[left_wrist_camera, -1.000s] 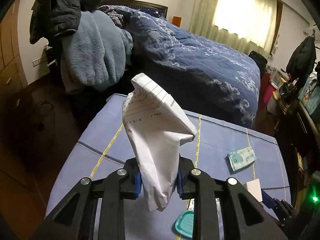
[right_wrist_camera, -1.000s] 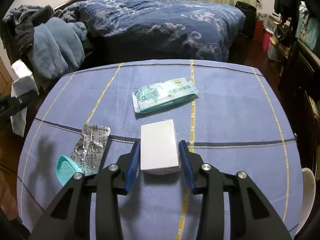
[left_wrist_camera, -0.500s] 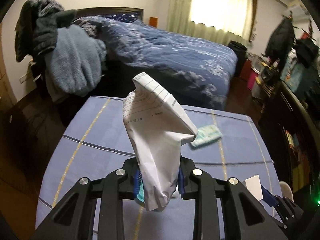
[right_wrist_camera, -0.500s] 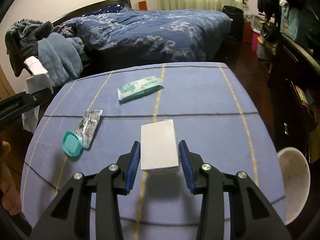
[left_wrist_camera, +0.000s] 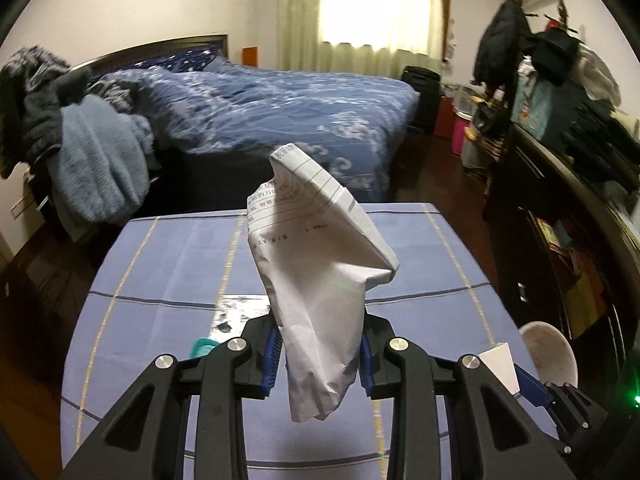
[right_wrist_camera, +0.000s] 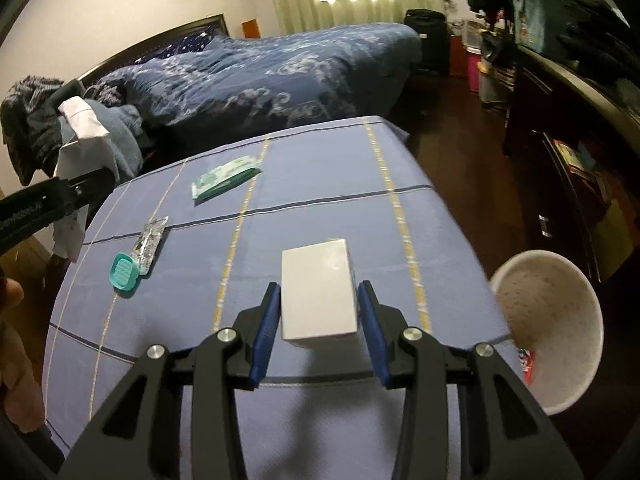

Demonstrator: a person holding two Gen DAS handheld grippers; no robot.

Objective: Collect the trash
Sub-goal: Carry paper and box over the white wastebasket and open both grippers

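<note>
A crumpled white printed paper stands upright between the pads of my left gripper. Its jaws are opening, with the pads still against the paper. My right gripper is shut on a small white box, held above the blue-clothed table near its right edge. A white speckled bin stands on the floor just right of that edge, also showing as the bin in the left wrist view. There the right gripper sits at the lower right. On the cloth lie a green wipes pack, a silver blister pack and a teal cap.
A bed with a blue duvet stands beyond the table, with clothes piled on a chair at the left. Dark shelves and a cabinet line the right side. A hand shows at the left edge.
Both grippers have swung to the right across the table with their loads. The white bin has come into view at the right; the wipes, blister pack and cap have slid left.
</note>
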